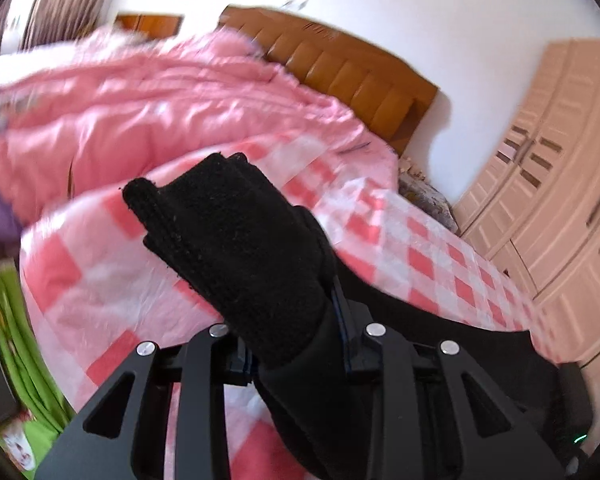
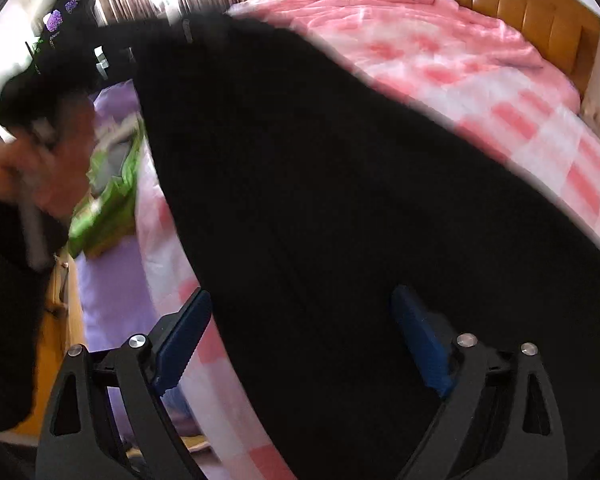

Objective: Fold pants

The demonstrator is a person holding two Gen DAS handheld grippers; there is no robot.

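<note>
Black pants (image 2: pixel 320 200) lie stretched along the pink-and-white checked bedsheet (image 2: pixel 560 152). My left gripper (image 1: pixel 296 320) is shut on a thick folded end of the pants (image 1: pixel 236 240), which sticks up between the jaws and hides the fingertips. The rest of the cloth trails off to the lower right. In the right wrist view a person's hand (image 2: pixel 40 168) holds that gripper high at the far left, with the black end bunched above it. My right gripper (image 2: pixel 300 324) hovers over the pants near the front, jaws wide apart, blue pads (image 2: pixel 184 336) touching no cloth.
A crumpled pink quilt (image 1: pixel 140 120) is heaped at the head of the bed by the orange-brown headboard (image 1: pixel 340 64). A beige wardrobe (image 1: pixel 560 184) stands to the right. A green bag (image 2: pixel 112 200) and purple cloth (image 2: pixel 100 300) lie off the bed's left edge.
</note>
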